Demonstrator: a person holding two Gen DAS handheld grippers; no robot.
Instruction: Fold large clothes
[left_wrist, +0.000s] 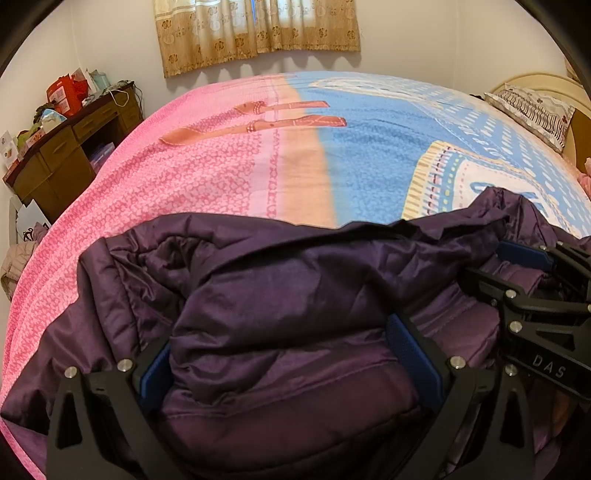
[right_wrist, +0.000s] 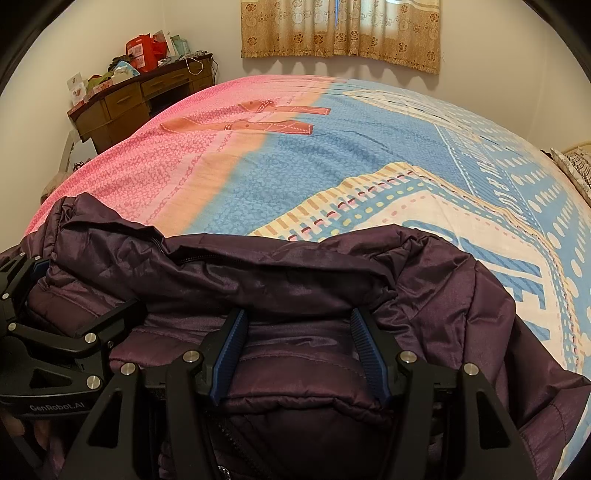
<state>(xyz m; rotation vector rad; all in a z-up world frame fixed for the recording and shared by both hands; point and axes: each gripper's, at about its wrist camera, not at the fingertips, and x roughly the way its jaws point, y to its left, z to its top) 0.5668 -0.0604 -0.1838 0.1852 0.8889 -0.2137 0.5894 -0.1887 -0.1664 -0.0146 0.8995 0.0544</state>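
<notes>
Purple quilted jacket lies bunched on the near edge of the bed, filling the lower half of both wrist views; a fold of it is heaped up across mid-frame, with the zipper line running along the crest in the right wrist view.

My left gripper: fingers spread wide, blue pads on either side of a padded band of the jacket. Fabric bulges up between them and seems to touch both pads, but the gap is wide. I log it as released, not clamping.

My right gripper: fingers likewise apart, ridged blue pads flanking a quilted section near the zipper. Cloth sits between them; no pinch visible. Logged as released.

Each gripper shows at the edge of the other's view: right one at lower right of the left view, left one at lower left of the right view, both resting on the jacket, near one another.

Bedspread beyond the jacket: pink at left, blue at right. Wooden desk with clutter at upper left. Curtain at top. Pillow at upper right.
</notes>
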